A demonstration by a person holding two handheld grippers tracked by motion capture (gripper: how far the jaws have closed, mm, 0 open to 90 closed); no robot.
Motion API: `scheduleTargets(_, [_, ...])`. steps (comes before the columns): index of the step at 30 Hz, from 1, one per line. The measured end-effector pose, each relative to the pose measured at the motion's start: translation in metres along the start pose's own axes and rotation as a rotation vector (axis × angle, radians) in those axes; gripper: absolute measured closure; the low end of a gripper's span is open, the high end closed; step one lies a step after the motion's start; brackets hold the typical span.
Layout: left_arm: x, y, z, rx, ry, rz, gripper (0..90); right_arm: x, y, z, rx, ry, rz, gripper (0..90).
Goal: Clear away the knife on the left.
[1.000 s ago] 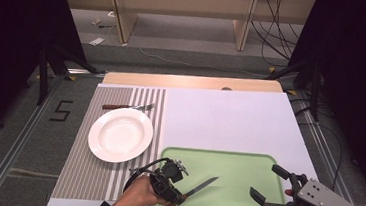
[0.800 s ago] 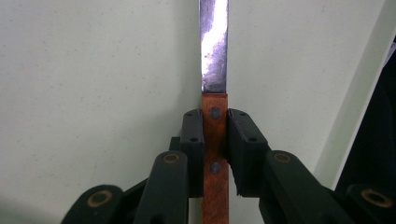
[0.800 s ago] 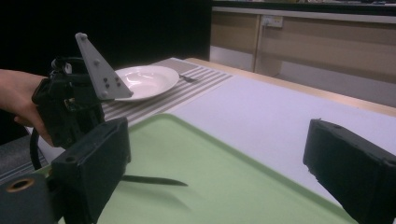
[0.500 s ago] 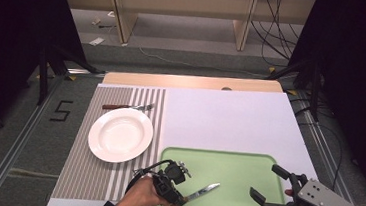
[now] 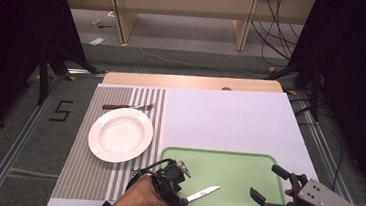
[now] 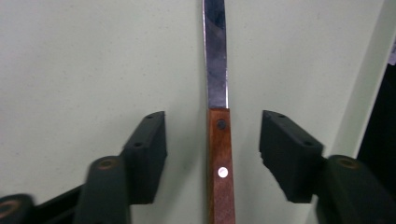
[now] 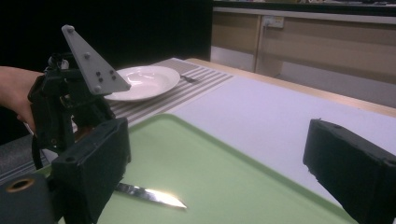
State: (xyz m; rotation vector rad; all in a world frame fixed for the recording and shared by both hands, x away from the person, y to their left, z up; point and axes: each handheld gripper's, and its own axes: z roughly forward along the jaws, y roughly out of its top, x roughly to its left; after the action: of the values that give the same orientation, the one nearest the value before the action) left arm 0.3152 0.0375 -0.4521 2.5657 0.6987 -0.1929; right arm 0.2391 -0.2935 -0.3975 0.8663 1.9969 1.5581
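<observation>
A knife with a wooden handle [image 6: 219,163] and steel blade [image 5: 204,192] lies on the green tray [image 5: 245,168], near its front left corner. My left gripper [image 5: 175,201] stands open over it. In the left gripper view the jaws flank the handle on both sides with a gap to each, and the gripper [image 6: 212,154] touches nothing. My right gripper [image 5: 269,185] hovers open and empty at the tray's front right. In the right gripper view its jaws [image 7: 219,168] frame the tray, the blade [image 7: 149,195] and the left gripper [image 7: 70,107] with the hand behind it.
A white plate [image 5: 120,134] sits on the striped placemat [image 5: 89,175] left of the tray, with a fork [image 5: 128,107] beyond it. A pale lilac mat [image 5: 224,119] covers the table behind the tray. The table's right edge is close to the right gripper.
The knife's blade tip and the left gripper have shifted slightly toward the near edge of the tray. The right gripper has stayed where it was.
</observation>
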Motion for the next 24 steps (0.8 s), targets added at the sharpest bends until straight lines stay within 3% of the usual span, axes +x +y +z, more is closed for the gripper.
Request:
scheduleTargets(3, [-0.002,0.000,-0.001,-0.029,0.033,0.016,31.5,0.000,0.000,0.000,0.000,0.000,0.000,8.4])
scheduleTargets(8, [-0.007,0.002,-0.003,-0.075,0.050,0.050,31.9,0.000,0.000,0.000,0.000,0.000,0.000,8.4])
scheduleTargets(13, [-0.011,0.005,-0.005,-0.119,0.023,0.084,50.9,0.000,0.000,0.000,0.001,0.000,0.000,8.4])
scheduleTargets(17, [-0.013,0.006,0.000,-0.098,0.010,0.109,62.7,0.000,0.000,0.000,0.003,0.000,0.000,8.5])
scheduleTargets(21, [-0.017,0.008,0.006,-0.083,-0.031,0.116,73.8,0.000,0.000,0.000,0.003,0.000,0.000,8.5])
scheduleTargets(24, [-0.018,0.009,0.011,-0.050,-0.029,0.133,79.3,0.000,0.000,0.000,0.003,0.000,0.000,8.4])
